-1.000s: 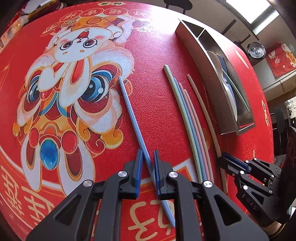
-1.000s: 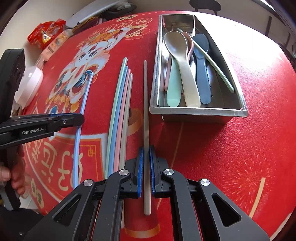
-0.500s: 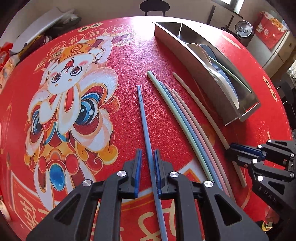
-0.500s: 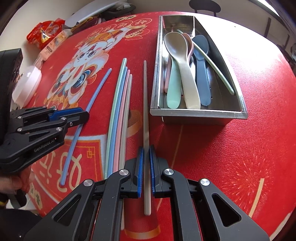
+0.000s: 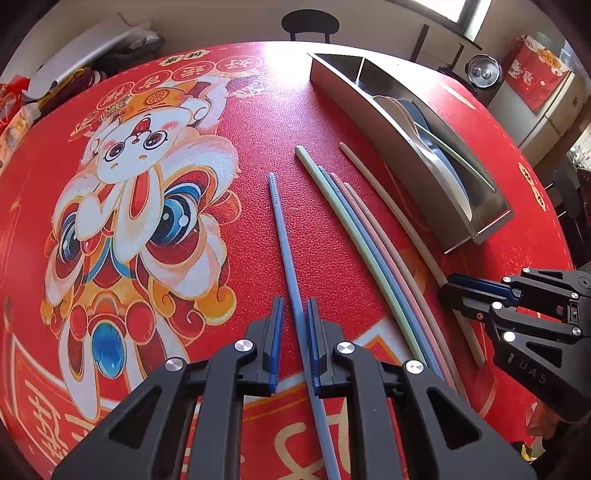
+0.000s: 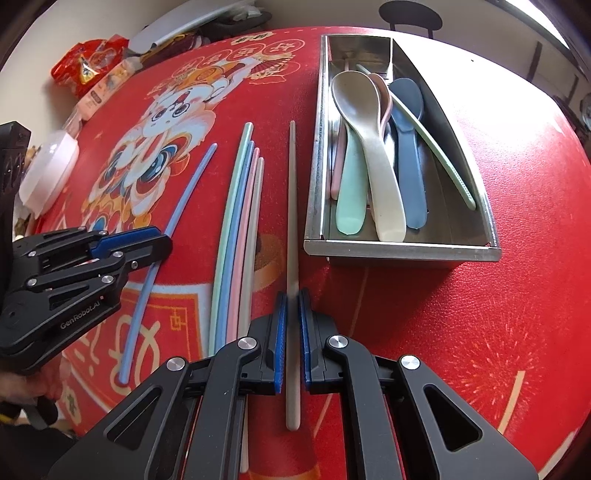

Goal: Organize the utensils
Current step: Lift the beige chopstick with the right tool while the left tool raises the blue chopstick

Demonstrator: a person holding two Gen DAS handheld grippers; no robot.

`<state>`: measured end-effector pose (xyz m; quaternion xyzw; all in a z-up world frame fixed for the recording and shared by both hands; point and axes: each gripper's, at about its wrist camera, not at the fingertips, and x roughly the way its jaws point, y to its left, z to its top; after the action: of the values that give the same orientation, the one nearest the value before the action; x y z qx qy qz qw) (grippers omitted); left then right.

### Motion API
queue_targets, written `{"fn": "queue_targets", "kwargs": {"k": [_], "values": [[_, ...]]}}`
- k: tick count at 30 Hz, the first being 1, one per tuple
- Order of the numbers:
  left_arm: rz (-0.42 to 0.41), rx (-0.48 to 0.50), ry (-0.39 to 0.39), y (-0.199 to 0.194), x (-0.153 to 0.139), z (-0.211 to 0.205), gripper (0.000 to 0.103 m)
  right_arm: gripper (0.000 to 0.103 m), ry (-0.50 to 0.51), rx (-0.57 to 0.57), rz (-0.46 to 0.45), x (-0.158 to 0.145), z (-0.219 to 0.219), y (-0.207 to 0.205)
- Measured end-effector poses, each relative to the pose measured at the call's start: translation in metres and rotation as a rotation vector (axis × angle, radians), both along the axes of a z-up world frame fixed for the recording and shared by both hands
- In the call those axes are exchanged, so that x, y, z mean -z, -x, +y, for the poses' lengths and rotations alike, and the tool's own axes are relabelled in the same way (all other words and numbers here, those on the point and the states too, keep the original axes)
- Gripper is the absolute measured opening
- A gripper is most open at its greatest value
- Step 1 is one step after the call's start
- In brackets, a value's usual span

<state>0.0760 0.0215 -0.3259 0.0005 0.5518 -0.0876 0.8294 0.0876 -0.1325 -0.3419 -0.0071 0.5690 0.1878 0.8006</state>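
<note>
A blue chopstick (image 5: 282, 229) lies on the red printed mat between the pads of my left gripper (image 5: 294, 299). Its jaws are closing, and a thin gap still shows beside the stick. The right wrist view has the same gripper (image 6: 162, 245) low at the left, over that blue chopstick (image 6: 184, 199). My right gripper (image 6: 292, 293) is shut on a beige chopstick (image 6: 291, 206) lying on the mat beside a steel tray (image 6: 399, 251). The tray holds several spoons (image 6: 376, 158) and a green chopstick (image 6: 439, 155). Between the two grippers, several pastel chopsticks (image 6: 236, 229) lie side by side.
Snack bags (image 6: 88, 62) and a white container (image 6: 48, 166) sit at the table's far left edge. A chair (image 5: 310, 24) stands behind the table, and a metal pot (image 5: 482, 70) is on a cabinet at the right. A person's hand (image 6: 22, 384) holds the left gripper.
The blue chopstick swung round with the left gripper, its far end toward the row of chopsticks. The left jaws narrowed a little. The right gripper and beige chopstick stayed still.
</note>
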Motion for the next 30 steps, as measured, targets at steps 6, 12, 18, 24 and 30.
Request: {"fn": "queue_targets", "kwargs": {"k": [6,12,18,24,30], "values": [[0.043,-0.101,0.140,0.005,-0.003,0.031,0.005,0.007,-0.012,-0.008,0.013,-0.001,-0.003,0.001],[0.015,-0.153,0.214,0.020,-0.020,0.056,0.005,0.007,-0.122,0.021,0.012,-0.012,-0.016,0.004],[0.016,-0.190,0.315,0.029,-0.026,0.064,0.005,0.007,-0.211,0.016,0.008,-0.022,-0.018,0.011],[-0.014,-0.154,0.301,0.032,-0.034,0.052,0.005,0.007,-0.250,0.022,-0.007,-0.030,-0.019,0.015],[-0.062,-0.133,0.309,0.032,-0.048,0.050,0.005,0.007,-0.288,0.047,-0.061,-0.049,-0.027,0.015]]}}
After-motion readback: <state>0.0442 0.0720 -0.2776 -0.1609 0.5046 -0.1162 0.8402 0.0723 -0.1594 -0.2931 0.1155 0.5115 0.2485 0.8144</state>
